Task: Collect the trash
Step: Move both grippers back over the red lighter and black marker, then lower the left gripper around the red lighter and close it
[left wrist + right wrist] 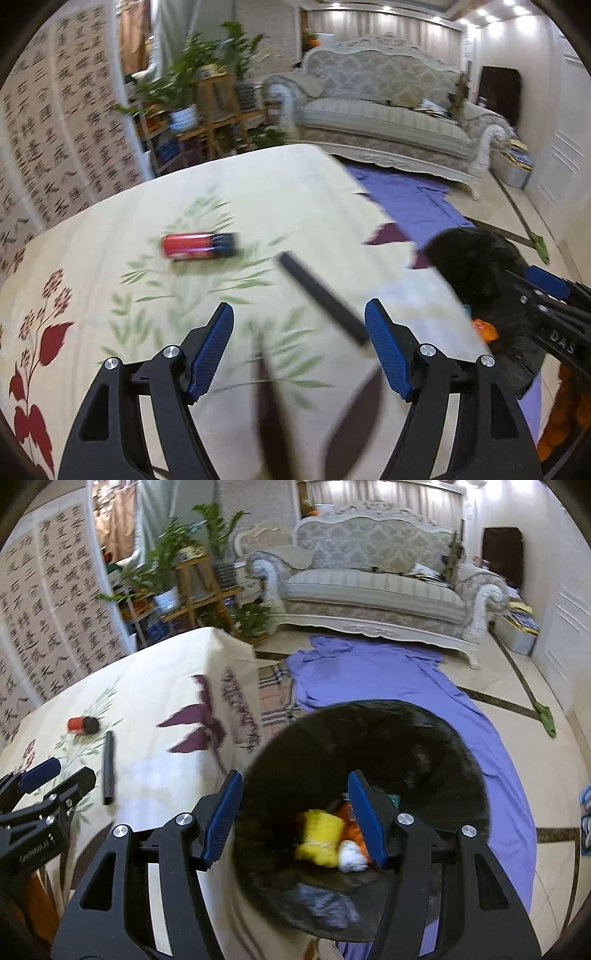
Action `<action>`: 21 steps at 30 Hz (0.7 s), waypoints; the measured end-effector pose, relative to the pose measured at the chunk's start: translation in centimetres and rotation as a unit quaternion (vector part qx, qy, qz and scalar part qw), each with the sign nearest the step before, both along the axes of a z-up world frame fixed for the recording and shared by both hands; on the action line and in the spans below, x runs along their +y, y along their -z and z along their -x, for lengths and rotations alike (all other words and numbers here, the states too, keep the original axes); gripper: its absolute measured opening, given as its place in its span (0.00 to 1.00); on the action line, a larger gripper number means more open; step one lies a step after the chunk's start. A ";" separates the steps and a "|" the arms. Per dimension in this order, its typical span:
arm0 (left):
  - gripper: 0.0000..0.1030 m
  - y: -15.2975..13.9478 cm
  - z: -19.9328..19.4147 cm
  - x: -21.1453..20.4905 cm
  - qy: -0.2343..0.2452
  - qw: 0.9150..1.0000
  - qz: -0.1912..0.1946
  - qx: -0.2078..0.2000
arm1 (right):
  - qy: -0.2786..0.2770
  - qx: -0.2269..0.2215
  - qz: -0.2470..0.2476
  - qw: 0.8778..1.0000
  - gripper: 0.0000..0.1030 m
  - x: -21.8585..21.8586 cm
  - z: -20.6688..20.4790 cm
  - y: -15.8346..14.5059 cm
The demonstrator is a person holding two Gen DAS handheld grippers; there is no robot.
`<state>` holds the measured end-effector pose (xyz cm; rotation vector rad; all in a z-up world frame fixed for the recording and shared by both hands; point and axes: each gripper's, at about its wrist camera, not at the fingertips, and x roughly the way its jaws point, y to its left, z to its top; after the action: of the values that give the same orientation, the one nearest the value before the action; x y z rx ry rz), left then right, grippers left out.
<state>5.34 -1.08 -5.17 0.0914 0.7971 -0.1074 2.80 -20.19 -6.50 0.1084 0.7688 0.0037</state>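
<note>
A red and black can (199, 245) lies on its side on the floral tablecloth (258, 206), with a long black stick (323, 299) lying to its right. My left gripper (299, 345) is open and empty above the cloth, just short of the stick. My right gripper (293, 816) is open and empty over the mouth of a black trash bag (406, 746). Inside the bag lie a yellow lump (319, 836), a white ball (351, 856) and orange scraps. The can (83, 724) and stick (108, 768) also show in the right wrist view, with the left gripper (55, 775) beside them.
The bag (480, 266) hangs off the table's right edge, with the right gripper (546, 291) at it. A purple sheet (388, 679) covers the floor beyond. A sofa (369, 590), potted plants (173, 572) on wooden stands and a calligraphy screen (48, 602) stand behind.
</note>
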 end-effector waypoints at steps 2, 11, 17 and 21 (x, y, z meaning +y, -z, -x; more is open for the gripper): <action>0.69 0.0 -0.6 1.3 -0.018 1.000 0.000 0.002 | -0.012 0.001 0.002 1.000 0.56 1.1 -0.4 -0.1; 0.69 0.2 -2.9 4.6 -0.047 0.999 0.005 0.004 | -0.045 0.007 0.005 0.999 0.56 4.4 -3.5 -0.5; 0.69 -0.1 -4.7 5.4 -0.054 0.998 0.009 0.005 | -0.064 0.008 0.008 0.998 0.56 6.0 -6.3 -0.8; 0.71 -0.4 -6.2 5.7 -0.063 0.998 0.015 0.006 | -0.071 0.005 0.006 0.997 0.57 6.7 -7.5 -1.1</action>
<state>11.53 4.65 -4.73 0.0122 0.8111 0.0005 10.30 -13.47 -5.42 0.0425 0.7851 0.1341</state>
